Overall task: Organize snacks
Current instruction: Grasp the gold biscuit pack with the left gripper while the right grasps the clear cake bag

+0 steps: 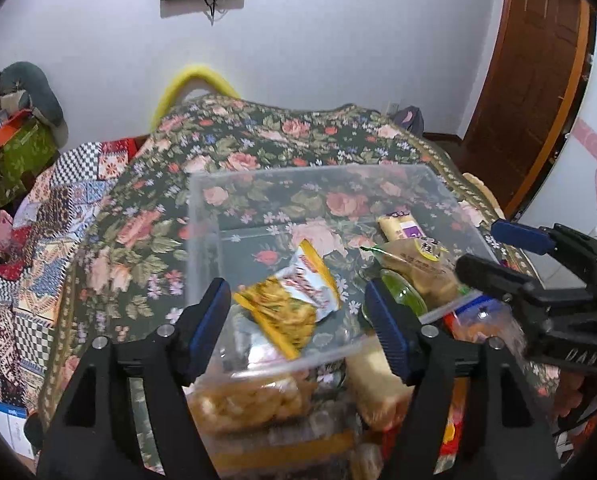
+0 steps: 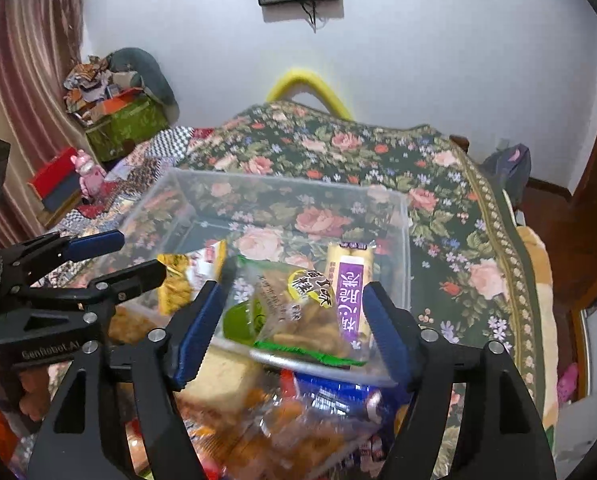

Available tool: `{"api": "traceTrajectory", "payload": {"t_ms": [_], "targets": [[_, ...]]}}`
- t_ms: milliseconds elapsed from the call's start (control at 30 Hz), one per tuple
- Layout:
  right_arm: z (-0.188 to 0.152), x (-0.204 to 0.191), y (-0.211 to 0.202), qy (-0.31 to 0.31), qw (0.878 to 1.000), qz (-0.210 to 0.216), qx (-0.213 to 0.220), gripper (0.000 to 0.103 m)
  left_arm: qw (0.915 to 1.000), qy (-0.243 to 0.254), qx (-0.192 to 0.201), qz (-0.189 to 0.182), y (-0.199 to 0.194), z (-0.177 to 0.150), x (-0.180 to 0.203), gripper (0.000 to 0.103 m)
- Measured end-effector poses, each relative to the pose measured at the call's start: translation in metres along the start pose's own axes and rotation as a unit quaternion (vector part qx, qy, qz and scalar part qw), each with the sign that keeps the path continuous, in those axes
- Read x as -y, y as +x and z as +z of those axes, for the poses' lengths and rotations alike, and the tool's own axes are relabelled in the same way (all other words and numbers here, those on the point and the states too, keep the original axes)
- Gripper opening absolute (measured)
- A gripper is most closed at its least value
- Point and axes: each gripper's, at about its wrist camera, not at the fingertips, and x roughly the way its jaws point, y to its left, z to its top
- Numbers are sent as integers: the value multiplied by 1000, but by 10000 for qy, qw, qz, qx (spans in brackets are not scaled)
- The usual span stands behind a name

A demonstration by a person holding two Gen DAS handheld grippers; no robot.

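Observation:
A clear plastic box (image 1: 202,216) (image 2: 402,240) stands on a floral tablecloth. Inside lie a yellow-and-white snack packet (image 1: 298,296) (image 2: 182,276), a clear bag of brown biscuits with a green edge (image 1: 422,268) (image 2: 298,312), a green item (image 1: 404,292) (image 2: 242,316) and a yellow bar with a purple label (image 1: 402,228) (image 2: 352,280). My left gripper (image 1: 298,320) is open and empty over the box's near edge; in the right wrist view it (image 2: 134,254) shows at the left. My right gripper (image 2: 292,328) is open and empty, its jaws either side of the biscuit bag; it (image 1: 482,248) shows at the right in the left wrist view.
More snack bags (image 1: 250,400) (image 2: 298,420) are piled in front of the box, near me. The floral tablecloth (image 1: 258,148) (image 2: 458,208) covers the table. A patchwork-covered surface (image 1: 38,240) lies to the left, a wooden door (image 1: 538,80) to the right.

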Motion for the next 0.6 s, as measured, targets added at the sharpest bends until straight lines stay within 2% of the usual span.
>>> {"api": "traceTrajectory", "payload": {"t_ms": [133, 267, 467, 600], "targets": [[-8, 1, -18, 74, 9998, 125, 117, 73, 9999, 143, -23, -15, -18, -14, -7, 79], [-21, 3, -30, 119, 9998, 100, 153, 75, 9994, 276, -217, 38, -24, -38, -13, 80], [-51, 5, -35, 174, 9998, 56, -82, 75, 9975, 396, -590, -30, -18, -76, -20, 81], [-65, 7, -33, 223, 9993, 85, -287, 75, 9958, 386, -827, -99, -3, -88, -26, 81]]}}
